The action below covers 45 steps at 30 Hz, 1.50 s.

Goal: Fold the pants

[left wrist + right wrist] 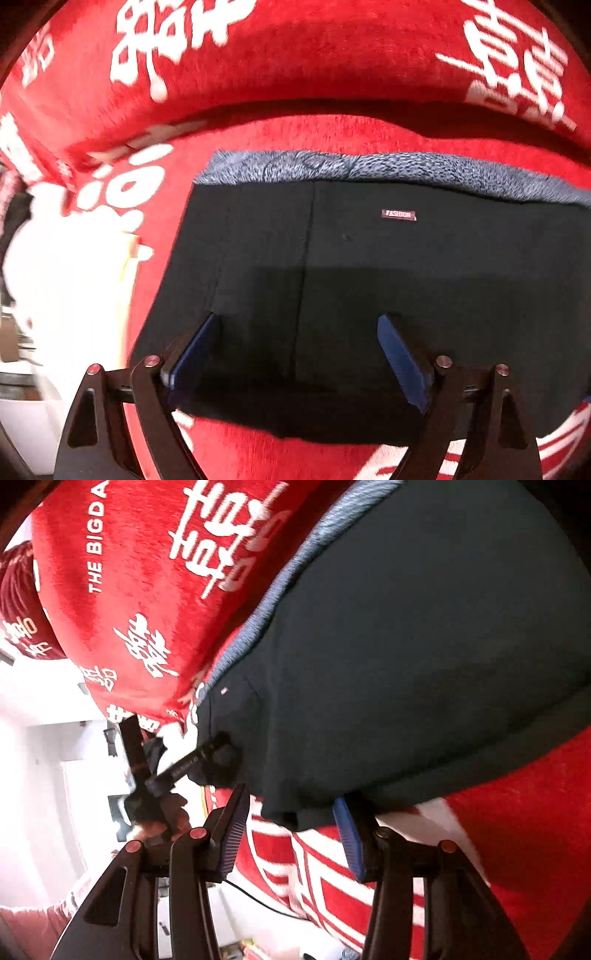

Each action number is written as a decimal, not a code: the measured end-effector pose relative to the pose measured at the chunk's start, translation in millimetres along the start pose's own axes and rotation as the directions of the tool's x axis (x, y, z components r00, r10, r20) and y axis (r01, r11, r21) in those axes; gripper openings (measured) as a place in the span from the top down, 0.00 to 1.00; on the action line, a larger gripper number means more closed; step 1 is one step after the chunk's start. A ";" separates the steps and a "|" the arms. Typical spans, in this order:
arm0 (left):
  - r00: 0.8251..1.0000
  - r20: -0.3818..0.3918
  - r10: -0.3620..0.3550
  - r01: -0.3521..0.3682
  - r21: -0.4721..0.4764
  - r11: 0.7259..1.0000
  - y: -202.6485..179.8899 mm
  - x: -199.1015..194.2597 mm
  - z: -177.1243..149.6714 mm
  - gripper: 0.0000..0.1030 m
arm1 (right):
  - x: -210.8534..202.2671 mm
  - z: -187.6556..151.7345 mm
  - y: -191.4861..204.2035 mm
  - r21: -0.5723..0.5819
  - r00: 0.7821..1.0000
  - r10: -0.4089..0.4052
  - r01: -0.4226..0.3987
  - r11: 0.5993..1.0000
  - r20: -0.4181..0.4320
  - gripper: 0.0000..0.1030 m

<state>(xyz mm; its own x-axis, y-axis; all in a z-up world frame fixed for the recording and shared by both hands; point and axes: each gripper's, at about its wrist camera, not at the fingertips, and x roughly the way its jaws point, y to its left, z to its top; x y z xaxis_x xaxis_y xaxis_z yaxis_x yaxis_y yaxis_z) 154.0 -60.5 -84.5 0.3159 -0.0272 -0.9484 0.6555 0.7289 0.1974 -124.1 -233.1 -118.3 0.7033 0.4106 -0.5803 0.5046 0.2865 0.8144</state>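
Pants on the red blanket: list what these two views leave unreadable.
- Pants, left wrist view: right part cut off by the frame edge.
- Pants, right wrist view: top runs out of frame.
- Left gripper, right wrist view: motion blur hides its fingertips.
- Blanket lettering: blurred.

The left wrist camera looks steeply down, close over the pants (369,277); the right's looks slantwise along them. Both share the red blanket (295,66).

The pants (406,277) are cut off at the right edge, beyond the left gripper (299,354). The white lettering on the red blanket (303,55) above it is blurred.
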 end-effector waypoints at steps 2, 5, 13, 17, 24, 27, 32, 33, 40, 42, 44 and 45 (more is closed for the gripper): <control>0.999 0.013 -0.038 0.038 0.007 0.999 7.5 3.5 -1.0 0.02 | 8.2 6.3 0.3 0.012 1.000 -0.008 0.007 1.000 0.013 0.56; 0.997 0.018 -0.074 0.073 0.043 0.996 15.2 -0.9 -3.4 0.02 | 8.7 16.8 14.7 0.005 0.995 -0.098 0.098 0.995 0.011 0.92; 0.995 0.033 -0.097 0.093 0.105 0.990 25.4 -1.3 -21.9 0.02 | 5.5 -13.0 20.5 -0.050 0.976 -0.217 0.218 0.975 0.027 0.90; 0.998 -0.003 -0.062 0.062 0.104 0.993 21.6 -10.8 -22.5 0.02 | -16.9 -22.4 23.6 -0.078 0.958 -0.285 0.283 0.956 -0.026 0.80; 0.974 0.068 -0.217 0.198 0.210 0.957 -77.2 -61.6 -7.8 0.02 | -113.3 19.7 32.1 -0.176 0.862 -0.476 0.502 0.847 0.173 0.80; 0.968 0.073 -0.240 0.223 0.194 0.955 -131.9 -57.4 13.2 0.02 | -131.0 76.8 31.3 -0.195 0.829 -0.508 0.552 0.811 0.233 0.80; 0.984 0.073 -0.163 0.154 0.120 0.981 -190.7 -27.0 39.6 0.02 | -116.7 139.9 15.1 -0.313 0.816 -0.532 0.578 0.754 0.226 0.80; 0.987 0.082 -0.141 0.132 0.101 0.986 -195.6 -21.0 43.1 0.02 | -105.7 149.8 11.6 -0.335 0.813 -0.544 0.581 0.741 0.207 0.80; 0.995 0.054 -0.086 0.087 -0.029 0.996 -192.3 -10.6 62.3 0.00 | -149.1 185.4 -31.8 -0.234 0.716 -0.632 0.696 0.679 0.299 0.84; 0.997 0.067 -0.044 0.043 0.009 0.999 -194.1 -27.0 59.2 0.00 | -196.3 180.7 -41.3 -0.176 0.713 -0.616 0.690 0.702 0.336 0.84; 0.995 0.093 -0.028 0.024 0.043 0.999 -196.8 -40.4 51.6 0.00 | -227.2 172.4 -50.2 -0.163 0.669 -0.648 0.731 0.663 0.363 0.81; 0.996 0.091 -0.012 0.008 0.052 0.999 -198.7 -42.2 48.0 0.00 | -244.9 168.2 -61.8 -0.154 0.646 -0.672 0.753 0.640 0.362 0.80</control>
<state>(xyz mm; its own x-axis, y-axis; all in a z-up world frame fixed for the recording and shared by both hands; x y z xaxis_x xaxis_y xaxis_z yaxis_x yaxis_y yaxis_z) 43.4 -237.0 -71.8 0.3686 -0.0980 -0.9244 0.6924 0.6925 0.2027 -243.4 -496.9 -27.5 0.2962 -0.2411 -0.9242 0.7752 0.6260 0.0851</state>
